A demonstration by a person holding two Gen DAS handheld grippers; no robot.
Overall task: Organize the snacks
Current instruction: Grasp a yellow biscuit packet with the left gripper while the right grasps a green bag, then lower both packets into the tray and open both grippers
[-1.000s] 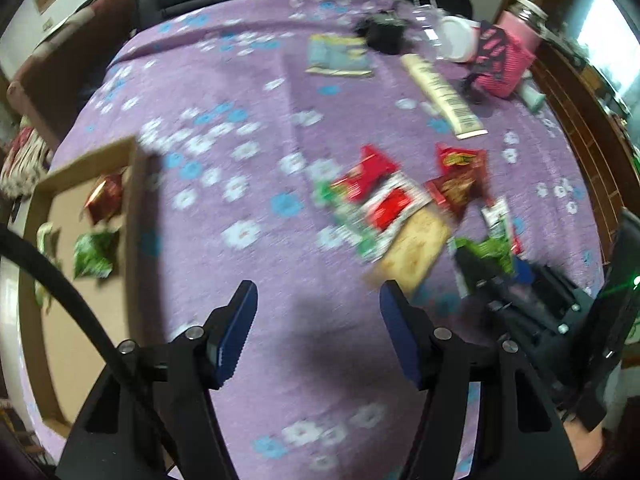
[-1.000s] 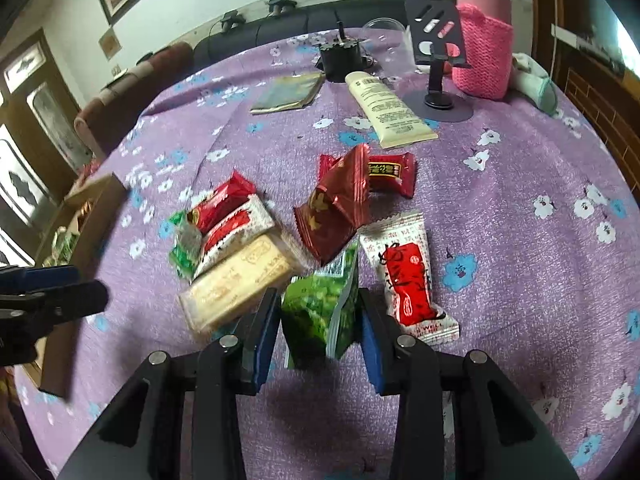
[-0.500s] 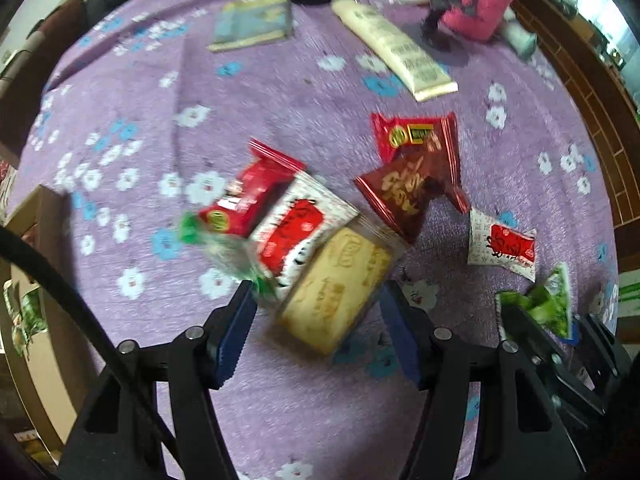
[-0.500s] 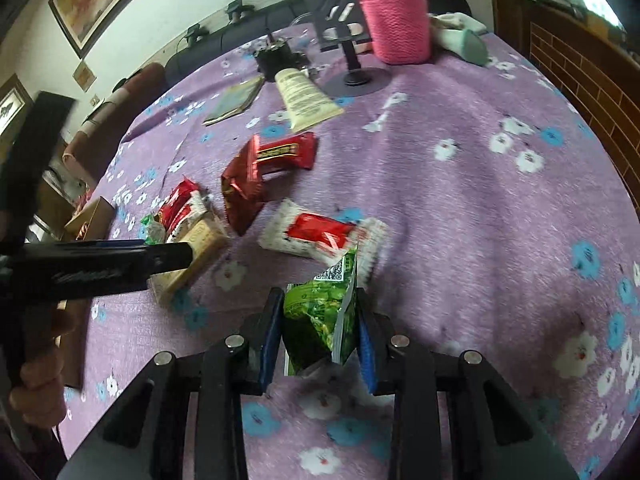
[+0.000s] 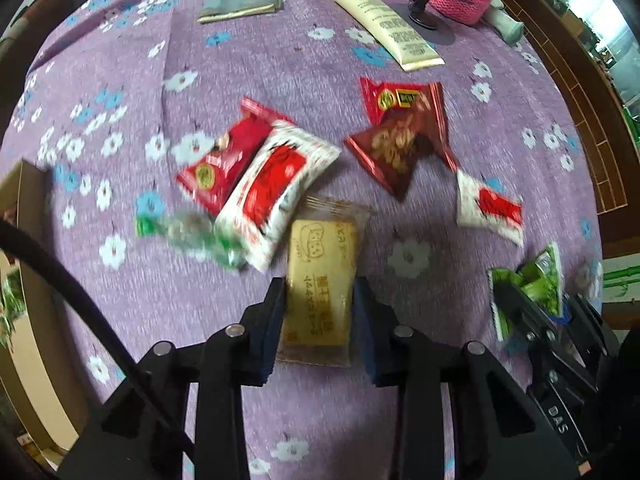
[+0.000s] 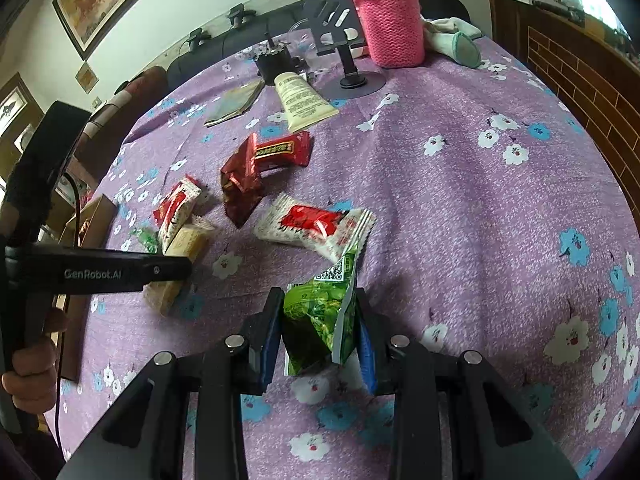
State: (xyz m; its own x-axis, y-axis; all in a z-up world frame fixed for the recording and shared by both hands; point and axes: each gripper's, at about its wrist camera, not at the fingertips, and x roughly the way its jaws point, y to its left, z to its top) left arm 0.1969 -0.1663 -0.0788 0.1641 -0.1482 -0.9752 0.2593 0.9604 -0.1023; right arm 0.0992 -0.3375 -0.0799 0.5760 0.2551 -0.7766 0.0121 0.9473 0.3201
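Snacks: lying scattered on cloth (image 5: 400,420), biscuit pack (image 5: 320,280) at 6 o'clock.
Left gripper (image 5: 320,316): closing around biscuit pack.
Right gripper (image 6: 318,332): gripping green pack (image 6: 320,320).
Next: probably lifting, carrying to box (image 6: 96,216) at 9 o'clock.

Scattered flat across purple floral tablecloth (image 5: 400,200): red foil packets (image 5: 400,128), white-and-red sachets (image 5: 276,188), tan clear-wrapped biscuit bar (image 5: 320,284); crumpled green foil pouch (image 6: 320,320) raised, upright.

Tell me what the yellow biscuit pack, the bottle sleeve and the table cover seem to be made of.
Yellow biscuit pack: likely clear glossy plastic film; the biscuit shows through and the end seal is crimped. Bottle sleeve: pink knitted yarn, matte, with visible stitch rows. Table cover: purple with a flower print, speckled and matte; it looks like woven or textured cloth, though a coated sheet can't be ruled out.
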